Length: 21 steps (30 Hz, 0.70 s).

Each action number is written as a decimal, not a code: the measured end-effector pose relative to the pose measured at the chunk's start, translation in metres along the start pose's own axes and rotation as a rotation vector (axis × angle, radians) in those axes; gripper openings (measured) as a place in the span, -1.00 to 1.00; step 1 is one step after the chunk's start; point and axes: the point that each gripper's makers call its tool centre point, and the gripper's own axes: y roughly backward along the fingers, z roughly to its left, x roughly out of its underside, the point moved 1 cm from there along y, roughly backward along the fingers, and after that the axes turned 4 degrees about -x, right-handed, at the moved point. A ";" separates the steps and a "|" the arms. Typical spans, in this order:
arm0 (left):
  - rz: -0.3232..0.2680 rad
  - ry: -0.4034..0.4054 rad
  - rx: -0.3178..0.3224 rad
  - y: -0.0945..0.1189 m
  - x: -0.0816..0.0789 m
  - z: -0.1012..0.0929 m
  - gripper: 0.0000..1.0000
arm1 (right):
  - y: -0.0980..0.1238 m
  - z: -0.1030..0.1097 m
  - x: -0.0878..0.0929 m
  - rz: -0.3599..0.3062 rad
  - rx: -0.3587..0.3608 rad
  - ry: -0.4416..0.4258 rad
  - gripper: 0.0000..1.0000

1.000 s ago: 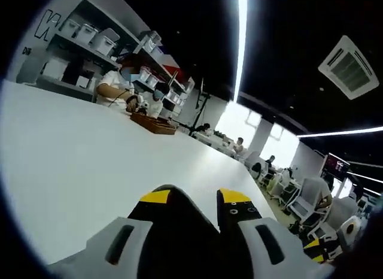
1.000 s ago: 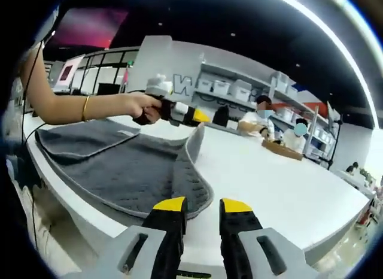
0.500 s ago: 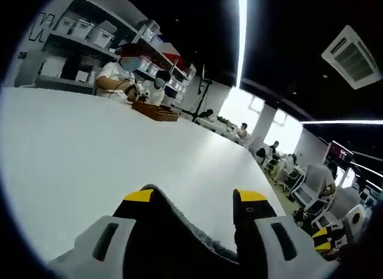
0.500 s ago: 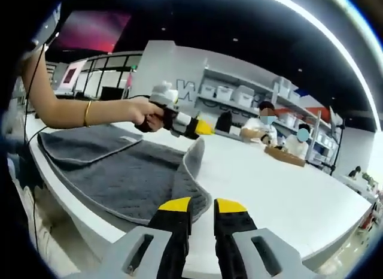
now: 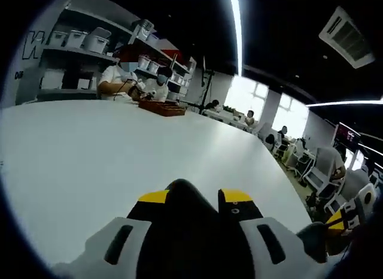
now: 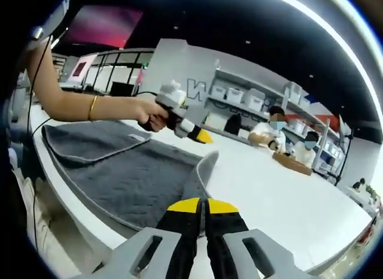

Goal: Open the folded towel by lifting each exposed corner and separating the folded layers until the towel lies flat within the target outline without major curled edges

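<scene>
Two layers: the grey towel [image 6: 122, 171] lies on the white tabletop [image 6: 287, 195], long side running along the near table edge, one folded flap at its far left.
Raised fold: a ridge stands up just ahead of the right tongs [image 6: 201, 202], on their own line.
Right tongs: clenched, apparently pinching that fold's edge.
Left tongs [image 5: 194, 197]: grasping dark cloth [image 5: 185, 198], likely the same towel.
Nearer hand: right, I judge.

Both views are bright below, dark above. Ceiling light strips [image 5: 235, 27] blow out to pure white, and the windows [image 5: 263, 102] glare. The white table [image 5: 90, 153] reflects evenly with faint shadows. Strong fisheye bending at edges; distant shelves [image 6: 239, 99] soft.
</scene>
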 end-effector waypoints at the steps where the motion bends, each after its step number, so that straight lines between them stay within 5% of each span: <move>1: 0.002 0.000 -0.002 0.000 0.001 0.001 -0.45 | -0.001 0.000 0.000 0.004 0.000 0.007 -1.00; 13: 0.030 -0.024 -0.012 -0.014 0.018 0.006 -0.70 | -0.010 -0.005 0.037 0.195 0.008 0.052 -1.00; 17: 0.022 -0.024 0.004 -0.021 0.018 0.001 -0.77 | -0.006 -0.007 0.061 0.318 0.011 0.090 -1.00; 21: 0.025 -0.026 0.008 -0.028 0.018 -0.002 -0.78 | -0.006 -0.007 0.059 0.295 0.017 0.077 -1.00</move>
